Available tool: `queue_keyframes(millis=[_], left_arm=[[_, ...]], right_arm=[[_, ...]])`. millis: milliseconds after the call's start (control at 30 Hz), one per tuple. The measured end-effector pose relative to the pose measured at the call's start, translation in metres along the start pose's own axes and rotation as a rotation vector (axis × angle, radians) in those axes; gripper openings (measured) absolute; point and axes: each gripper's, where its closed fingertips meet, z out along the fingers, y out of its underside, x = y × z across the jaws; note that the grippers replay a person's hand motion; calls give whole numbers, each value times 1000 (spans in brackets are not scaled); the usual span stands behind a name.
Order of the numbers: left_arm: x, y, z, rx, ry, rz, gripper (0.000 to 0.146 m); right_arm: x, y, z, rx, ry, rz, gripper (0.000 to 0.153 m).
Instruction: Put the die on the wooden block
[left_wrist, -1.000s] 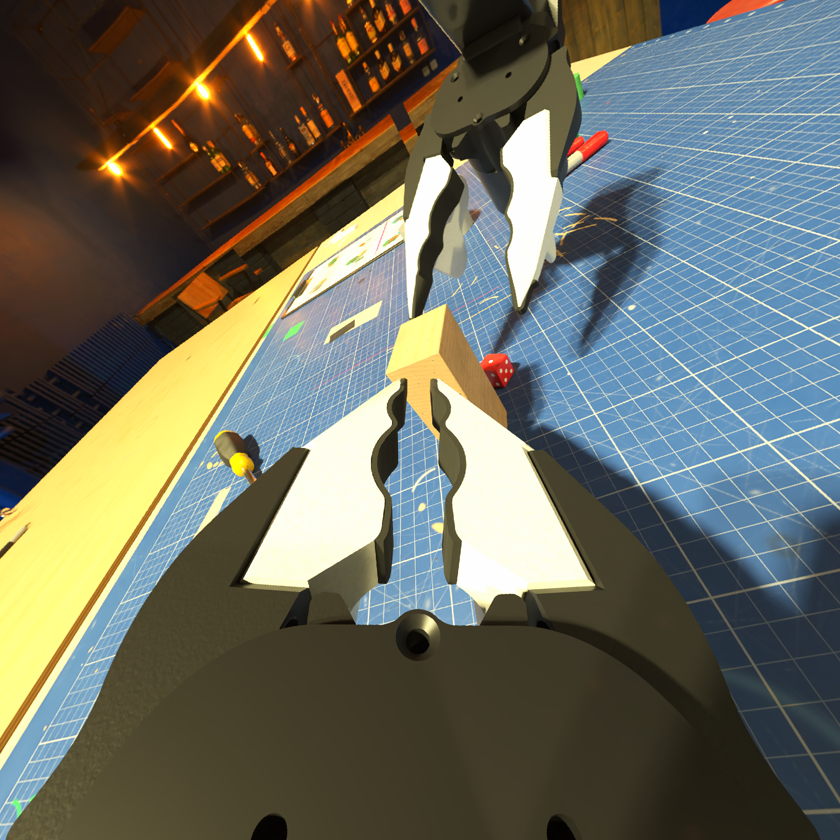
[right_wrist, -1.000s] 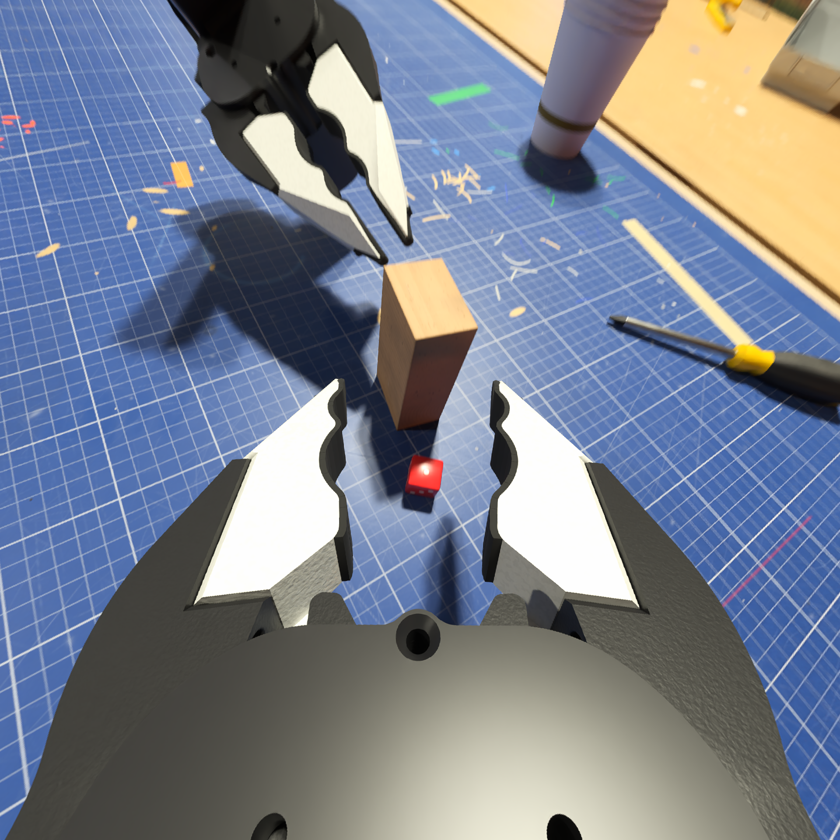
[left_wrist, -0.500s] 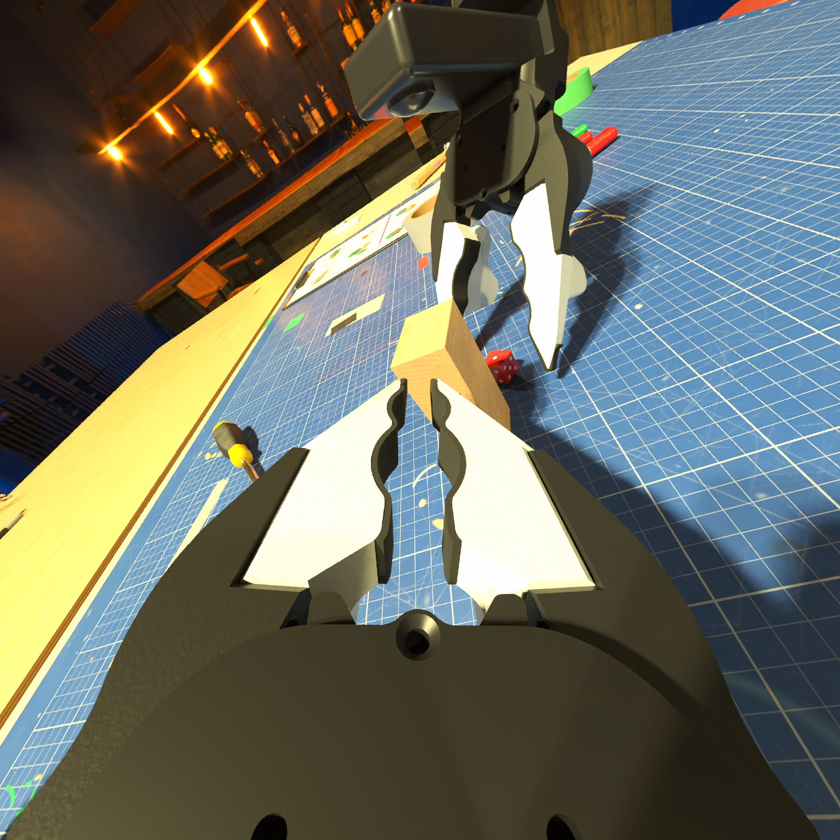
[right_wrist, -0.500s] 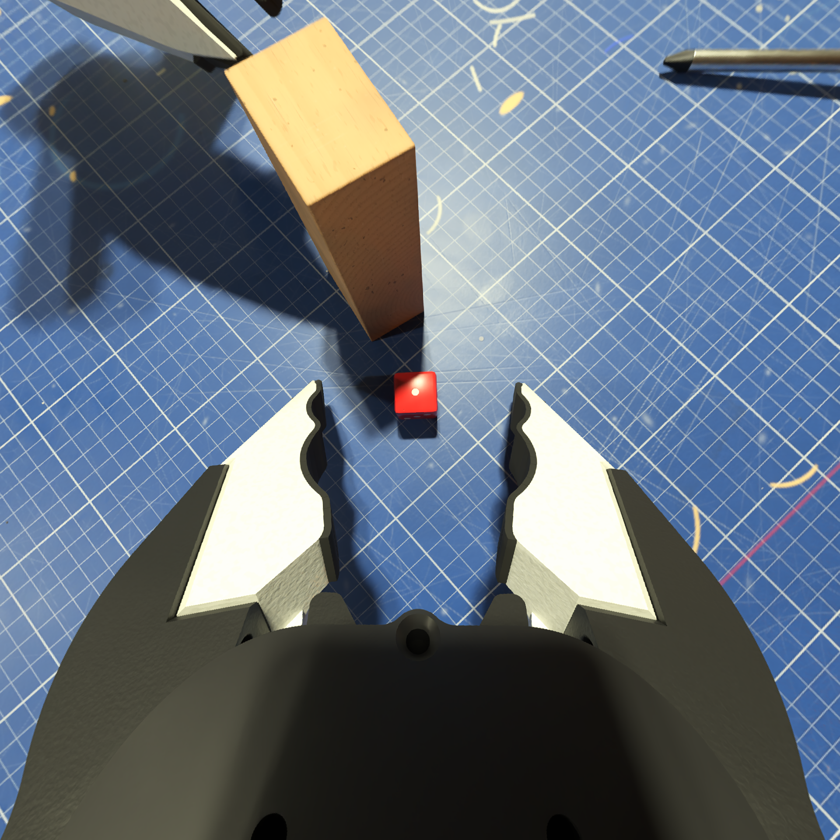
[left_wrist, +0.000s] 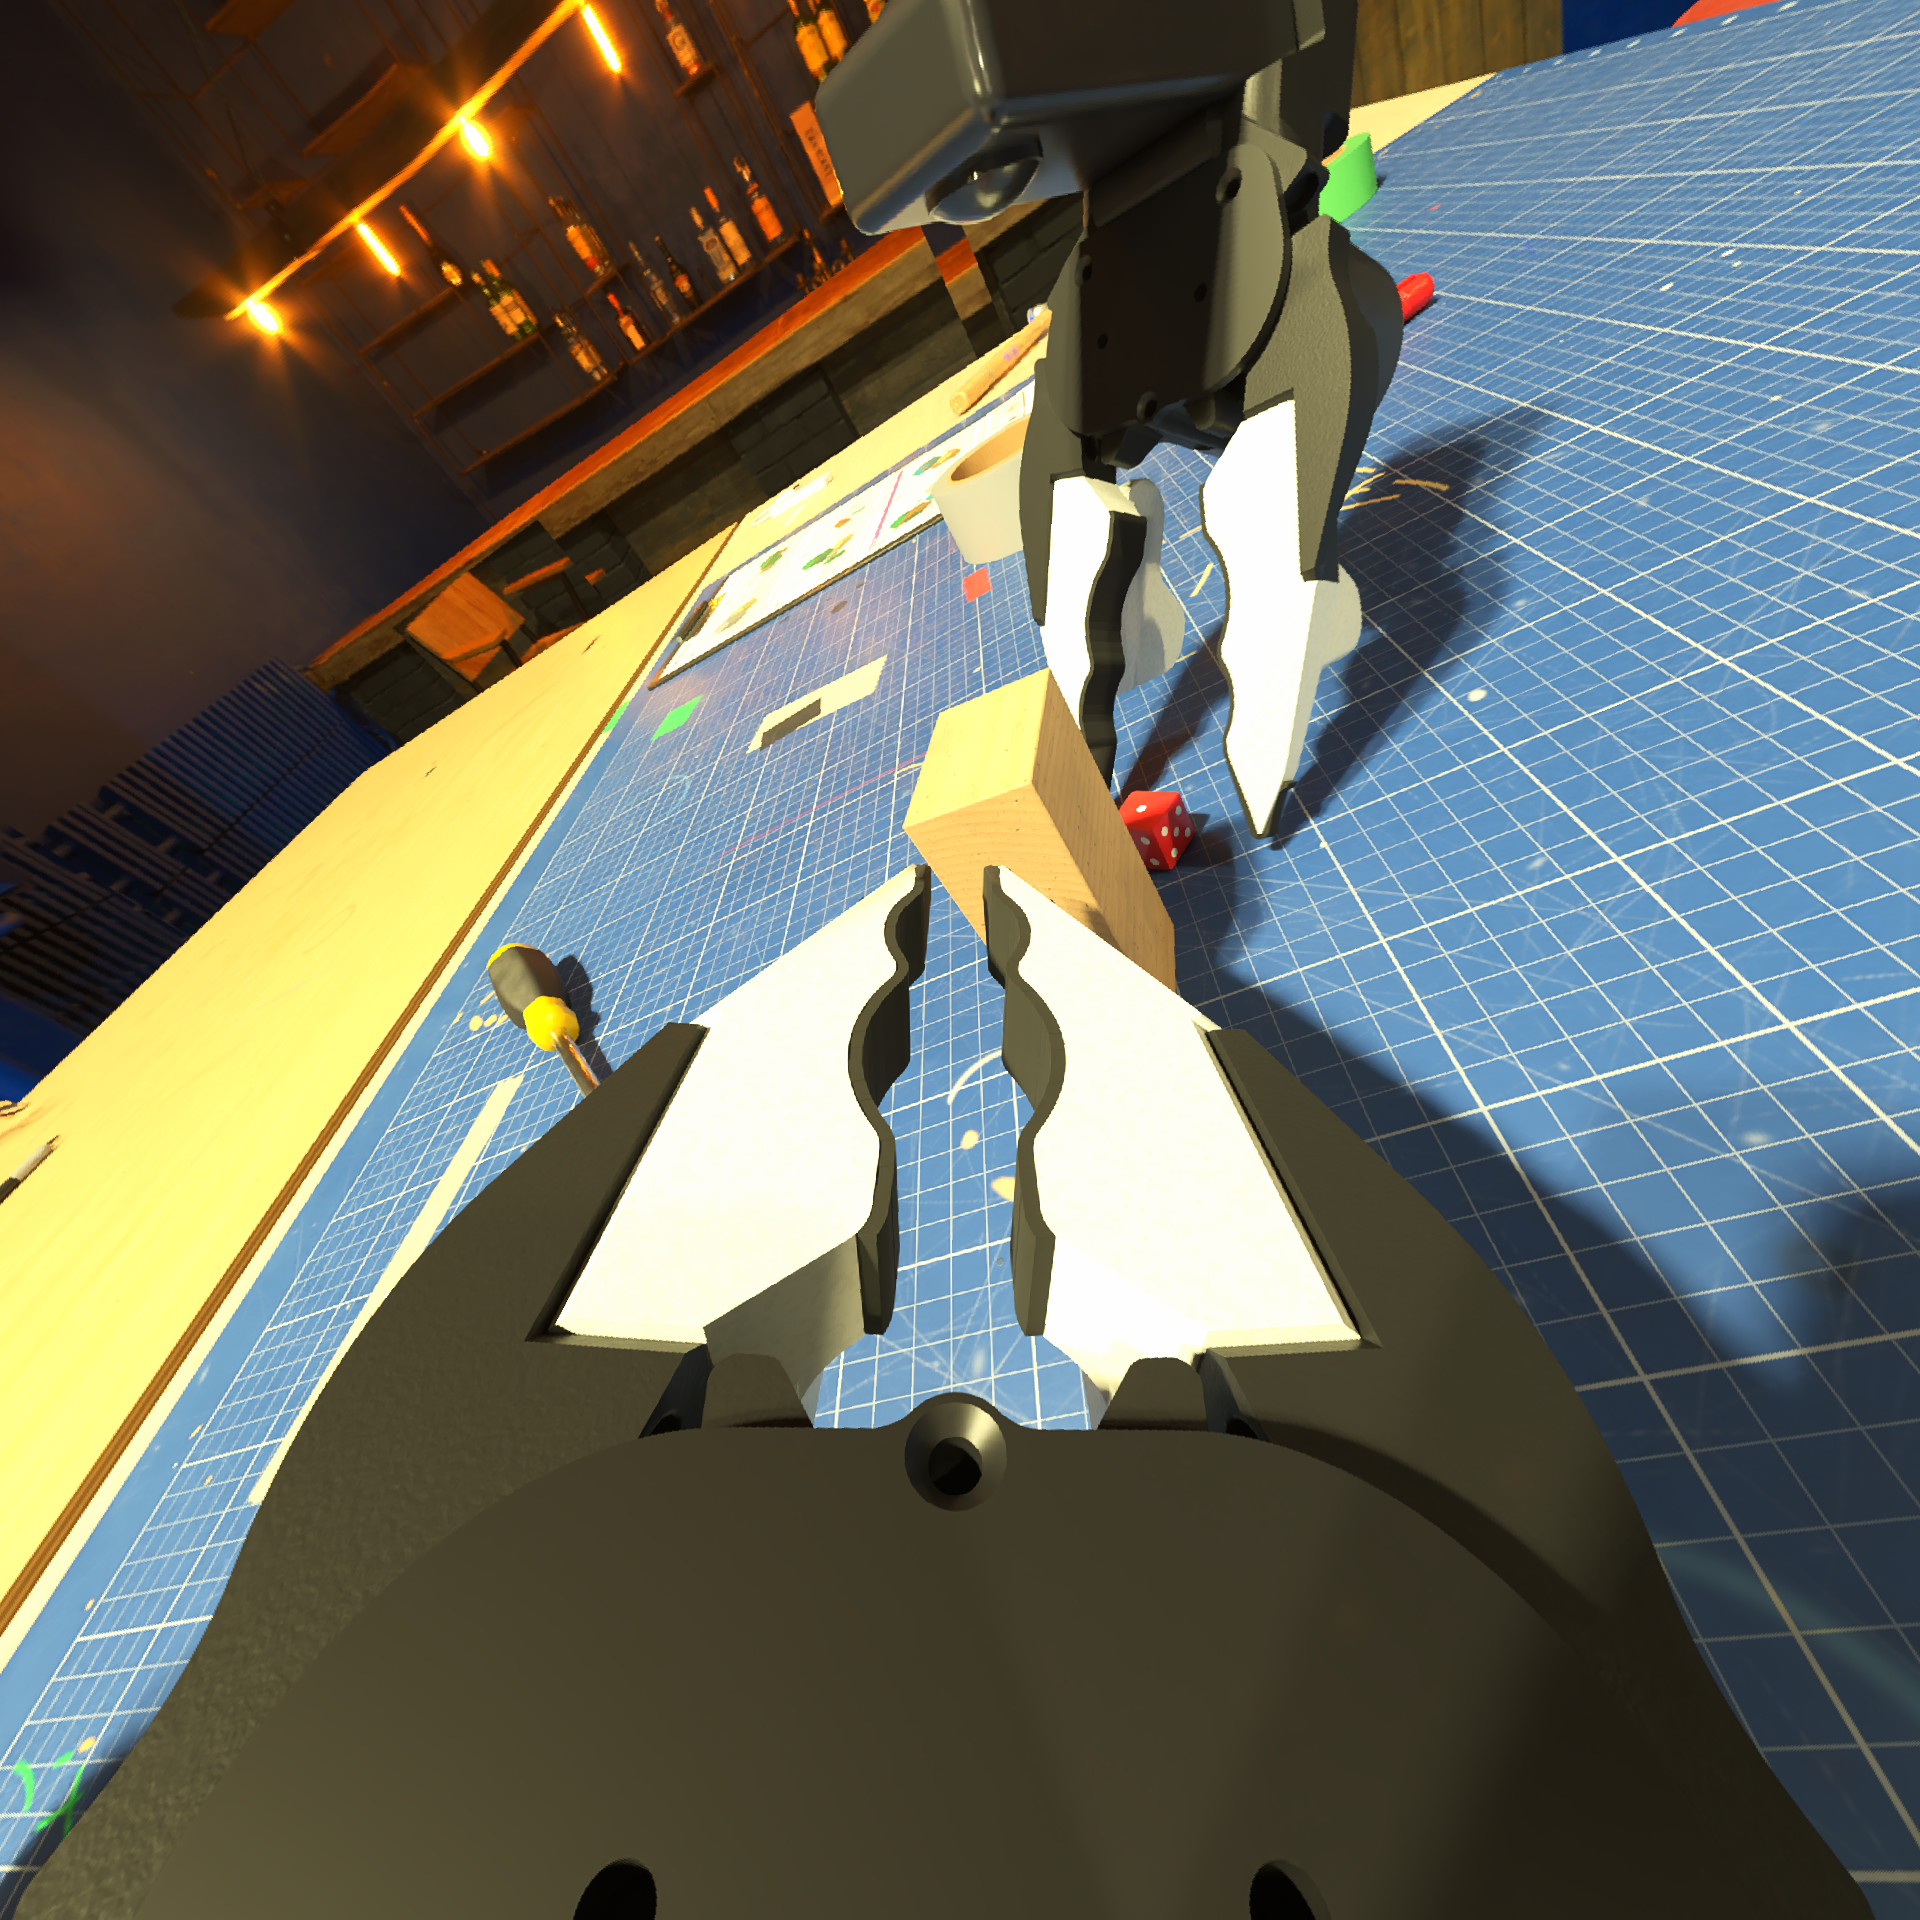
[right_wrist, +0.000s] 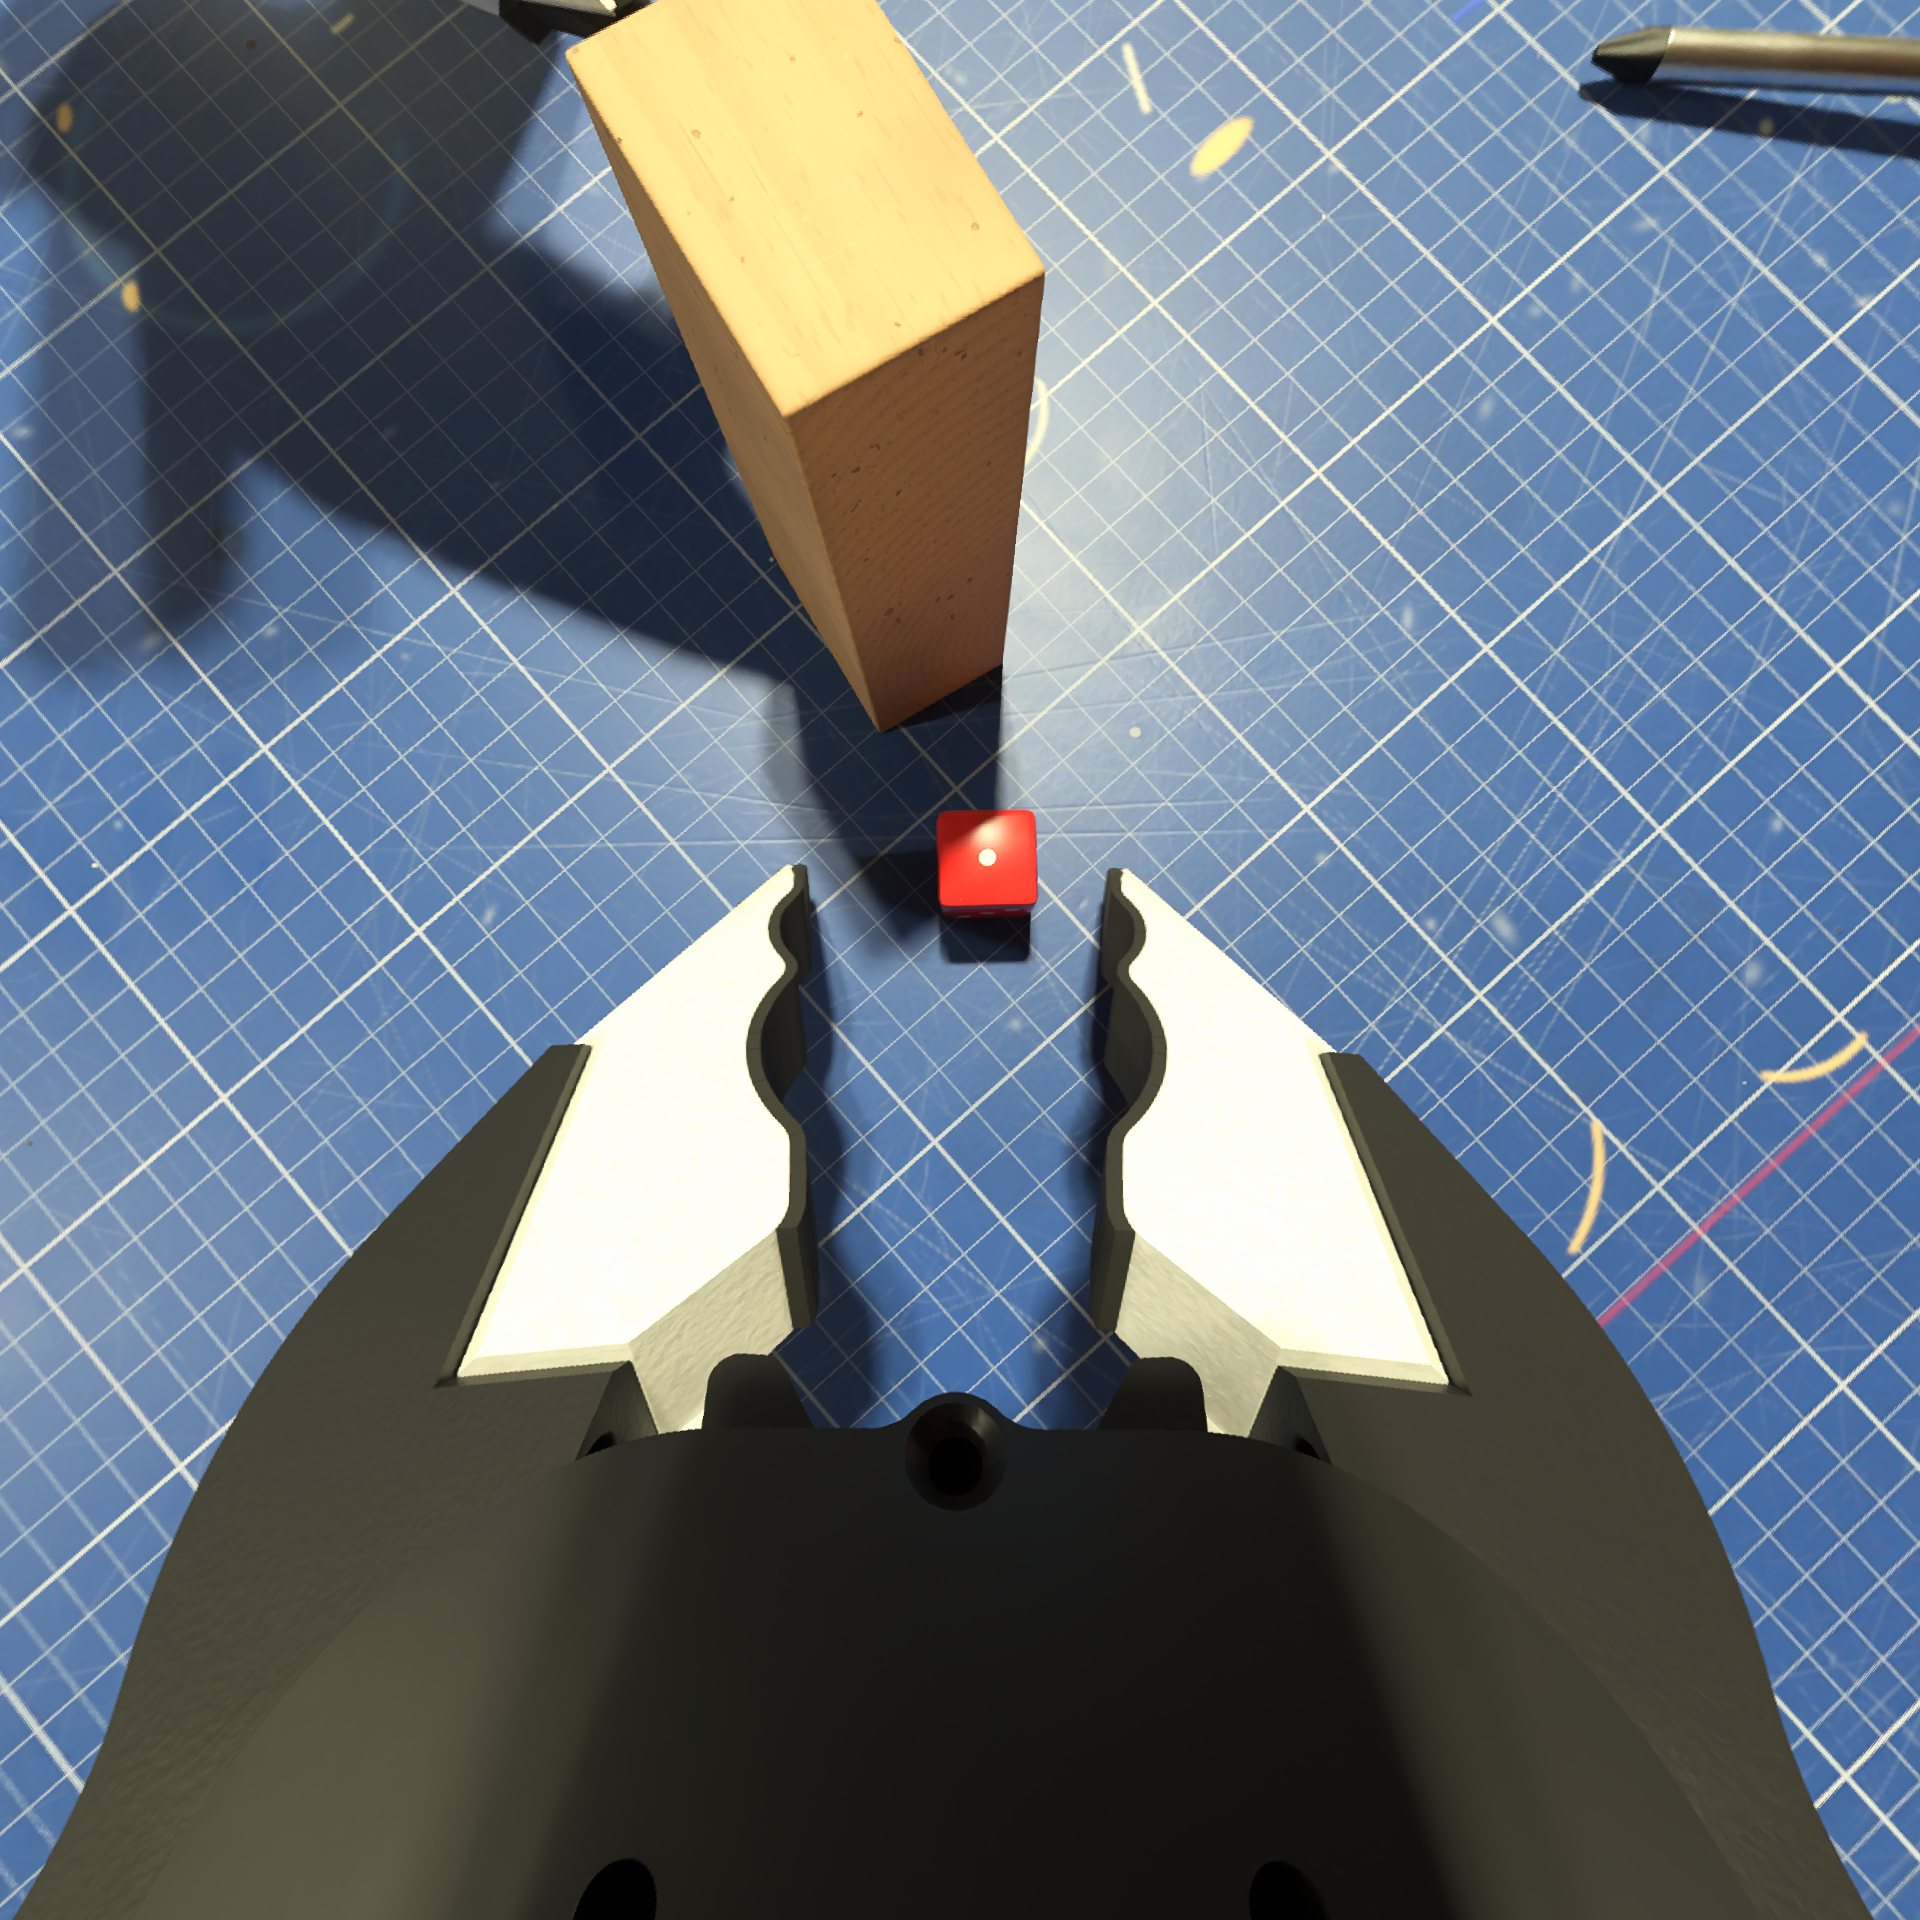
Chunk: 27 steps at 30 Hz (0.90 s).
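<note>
A small red die (right_wrist: 985, 860) lies on the blue cutting mat, just in front of an upright wooden block (right_wrist: 831, 312). My right gripper (right_wrist: 956, 875) points steeply down at the mat. It is open and empty, with the die level with its fingertips and between them, touching neither. In the left wrist view this gripper (left_wrist: 1184, 795) hangs over the die (left_wrist: 1155, 828), behind the block (left_wrist: 1023, 821). My left gripper (left_wrist: 954, 875) is shut and empty, with its tips close to the block's near side.
A yellow-and-black screwdriver (left_wrist: 535, 1003) lies on the mat left of the block, and its shaft also shows in the right wrist view (right_wrist: 1766, 52). A white cup (left_wrist: 982, 509), a red marker (left_wrist: 1413, 296) and a green object (left_wrist: 1351, 177) lie farther back. The mat ends at the wooden tabletop (left_wrist: 260, 987) on the left.
My right gripper has come down and tilted steeply over the die, and its jaws have narrowed a little. The left gripper, the block and the die have stayed in place.
</note>
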Motion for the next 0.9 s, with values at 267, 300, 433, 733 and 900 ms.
queue_keyframes(millis=[267,300,433,733,900], left_arm=[[0,0,0,-3,-1,-2,10],[0,0,0,-3,0,-1,10],[1,0,0,-4,3,-1,10],[-4,1,1,-13,-28,-28,10],[-9,2,2,-30,-63,-58,10]], right_arm=[[3,-5,5,38,16,-20,47],[3,-6,5,42,17,-22,45],[6,-4,4,48,10,-48,21],[9,-3,2,75,-59,-128,18],[16,-4,2,125,-63,-182,18]])
